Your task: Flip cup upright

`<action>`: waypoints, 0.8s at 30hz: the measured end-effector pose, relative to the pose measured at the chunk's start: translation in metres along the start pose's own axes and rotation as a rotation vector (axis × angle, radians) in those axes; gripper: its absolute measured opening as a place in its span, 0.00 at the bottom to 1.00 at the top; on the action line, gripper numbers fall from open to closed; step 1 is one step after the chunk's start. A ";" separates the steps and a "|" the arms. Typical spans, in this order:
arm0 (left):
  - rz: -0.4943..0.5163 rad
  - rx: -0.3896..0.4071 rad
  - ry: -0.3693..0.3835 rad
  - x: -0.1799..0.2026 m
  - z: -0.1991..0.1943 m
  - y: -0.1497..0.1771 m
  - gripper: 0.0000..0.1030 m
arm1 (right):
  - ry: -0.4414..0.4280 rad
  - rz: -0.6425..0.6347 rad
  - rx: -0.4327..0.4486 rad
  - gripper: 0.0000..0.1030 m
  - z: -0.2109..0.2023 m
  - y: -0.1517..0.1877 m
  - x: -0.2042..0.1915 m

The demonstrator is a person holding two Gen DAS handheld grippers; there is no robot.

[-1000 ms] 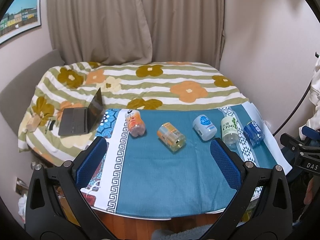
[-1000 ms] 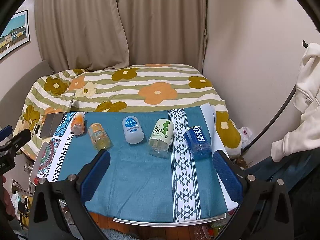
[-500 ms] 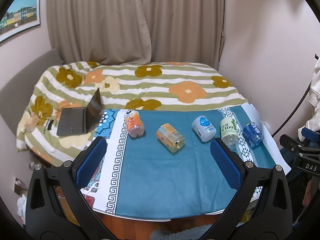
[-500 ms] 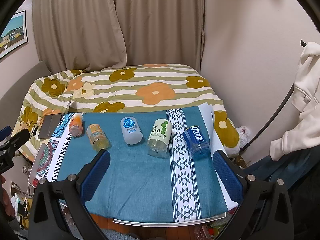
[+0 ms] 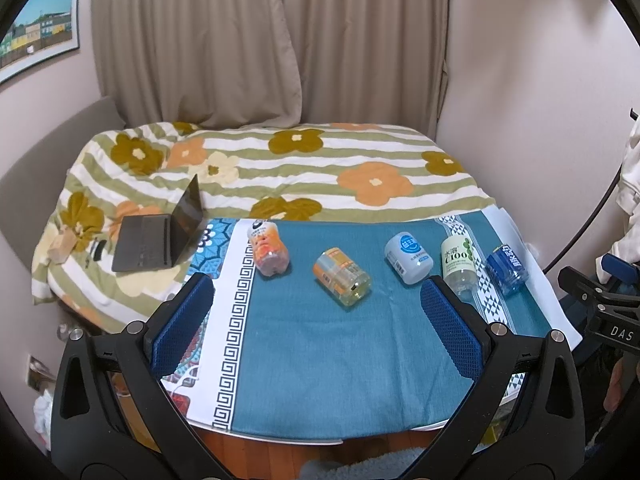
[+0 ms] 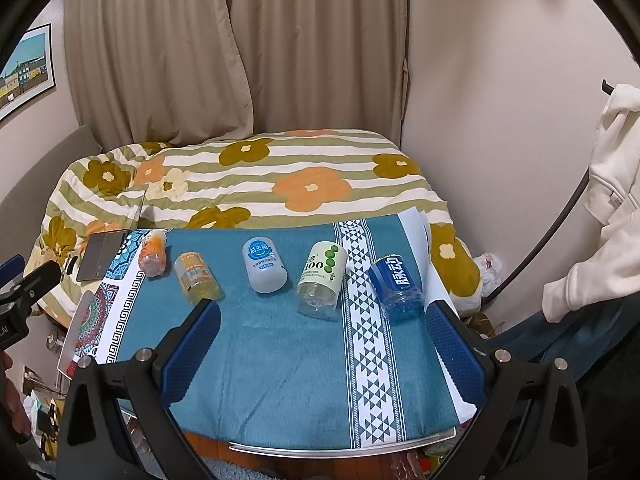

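Approach step: both hand-held grippers, left (image 5: 316, 312) and right (image 6: 320, 336), hover wide apart and empty; next, reach a toppled cup (image 6: 322, 282) on the worktop (image 6: 280, 380).

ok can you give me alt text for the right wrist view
Five cut-bottle cups lie on their sides in a row on a teal tablecloth; the open right gripper hovers in front, holding nothing. Behind them is a floral striped bedspread and beige curtains.
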State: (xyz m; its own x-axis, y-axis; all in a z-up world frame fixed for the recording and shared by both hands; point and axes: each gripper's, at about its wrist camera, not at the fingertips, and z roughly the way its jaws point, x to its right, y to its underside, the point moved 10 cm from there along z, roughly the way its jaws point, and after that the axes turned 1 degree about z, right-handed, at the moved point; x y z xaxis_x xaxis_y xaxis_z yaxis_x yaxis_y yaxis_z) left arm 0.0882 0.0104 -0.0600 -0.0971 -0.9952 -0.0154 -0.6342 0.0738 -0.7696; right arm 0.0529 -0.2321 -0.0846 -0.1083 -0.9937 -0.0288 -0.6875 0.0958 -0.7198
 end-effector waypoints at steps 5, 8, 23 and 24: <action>0.000 -0.001 0.001 0.000 0.000 0.000 1.00 | -0.002 -0.005 -0.003 0.99 0.003 -0.003 -0.001; 0.001 -0.002 0.001 0.000 0.000 0.000 1.00 | -0.003 -0.007 -0.003 0.99 0.003 -0.003 -0.002; -0.008 -0.036 0.014 0.013 0.007 0.001 1.00 | -0.018 -0.013 -0.007 0.99 0.005 -0.001 -0.005; -0.010 -0.042 0.020 0.017 0.008 0.000 1.00 | -0.020 -0.014 -0.009 0.99 0.005 -0.002 -0.003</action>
State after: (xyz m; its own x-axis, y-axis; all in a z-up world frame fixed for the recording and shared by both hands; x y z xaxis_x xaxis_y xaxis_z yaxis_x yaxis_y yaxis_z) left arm 0.0923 -0.0068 -0.0653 -0.1060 -0.9944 0.0055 -0.6666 0.0669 -0.7424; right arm 0.0577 -0.2301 -0.0863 -0.0839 -0.9959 -0.0325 -0.6950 0.0818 -0.7144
